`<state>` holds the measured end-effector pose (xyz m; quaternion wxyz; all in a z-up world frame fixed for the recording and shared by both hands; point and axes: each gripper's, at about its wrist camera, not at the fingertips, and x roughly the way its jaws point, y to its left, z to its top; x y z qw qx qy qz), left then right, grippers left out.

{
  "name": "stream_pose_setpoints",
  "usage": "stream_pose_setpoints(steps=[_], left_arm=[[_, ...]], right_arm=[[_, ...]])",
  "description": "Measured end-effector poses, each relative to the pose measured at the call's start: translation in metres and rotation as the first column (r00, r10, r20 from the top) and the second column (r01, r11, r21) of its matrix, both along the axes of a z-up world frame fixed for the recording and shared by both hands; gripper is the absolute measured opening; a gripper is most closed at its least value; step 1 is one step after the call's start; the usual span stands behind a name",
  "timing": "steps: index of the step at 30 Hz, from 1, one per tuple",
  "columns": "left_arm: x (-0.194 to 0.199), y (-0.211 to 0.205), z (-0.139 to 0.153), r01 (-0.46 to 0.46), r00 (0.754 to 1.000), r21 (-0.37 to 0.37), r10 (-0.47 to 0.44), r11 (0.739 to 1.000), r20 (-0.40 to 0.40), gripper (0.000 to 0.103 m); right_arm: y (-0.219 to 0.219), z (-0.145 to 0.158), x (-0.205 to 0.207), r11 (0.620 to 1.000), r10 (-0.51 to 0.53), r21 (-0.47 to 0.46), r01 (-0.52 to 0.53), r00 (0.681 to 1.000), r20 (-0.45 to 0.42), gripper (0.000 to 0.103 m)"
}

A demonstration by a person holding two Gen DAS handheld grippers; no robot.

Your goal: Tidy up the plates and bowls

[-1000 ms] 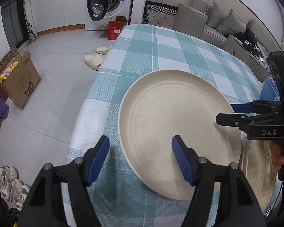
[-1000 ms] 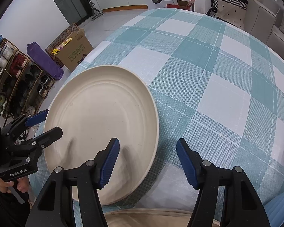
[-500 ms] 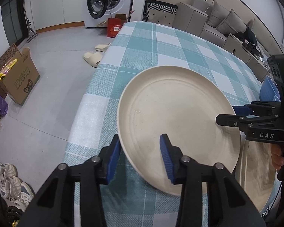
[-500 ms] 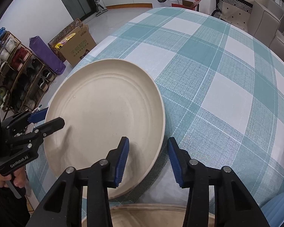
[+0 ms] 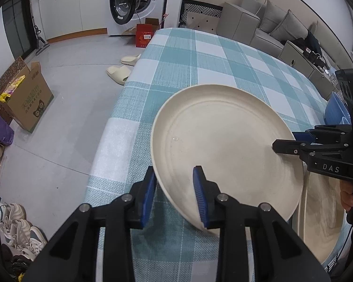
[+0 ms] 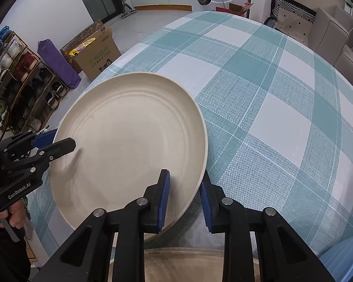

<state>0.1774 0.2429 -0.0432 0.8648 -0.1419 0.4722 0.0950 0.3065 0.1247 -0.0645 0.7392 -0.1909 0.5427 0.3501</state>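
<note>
Both grippers have clamped since a second ago: the left gripper (image 5: 174, 196) pinches the cream plate (image 5: 226, 145) at its 7 o'clock rim, the right gripper (image 6: 184, 202) at 5 o'clock. It tilts above the checked tablecloth (image 6: 270, 98) (probably lifted). A second plate (image 5: 322, 221) lies just beside.

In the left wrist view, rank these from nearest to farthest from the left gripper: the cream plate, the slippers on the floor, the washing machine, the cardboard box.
1. Cream plate: its near rim sits between the left gripper fingers.
2. Cardboard box: on the floor, far left.
3. Slippers: on the floor beside the table's left edge, farther back.
4. Washing machine: against the back wall.
</note>
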Motion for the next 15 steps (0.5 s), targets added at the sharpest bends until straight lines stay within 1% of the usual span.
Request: stream_pose_setpoints(steps=[10, 15], left_arm=[[-0.0034, -0.0047, 0.0033, 0.006, 1.000, 0.017, -0.007, 1.000, 0.012, 0.030], [-0.0052, -0.0070, 0.0106, 0.008, 1.000, 0.025, -0.009, 1.000, 0.029, 0.030]], right_arm=[[-0.0058, 0.0058, -0.0052, 1.000, 0.006, 0.013, -0.007, 0.999, 0.040, 0.025], [-0.0084, 0.0106, -0.0056, 1.000, 0.002, 0.024, -0.003, 0.999, 0.049, 0.025]])
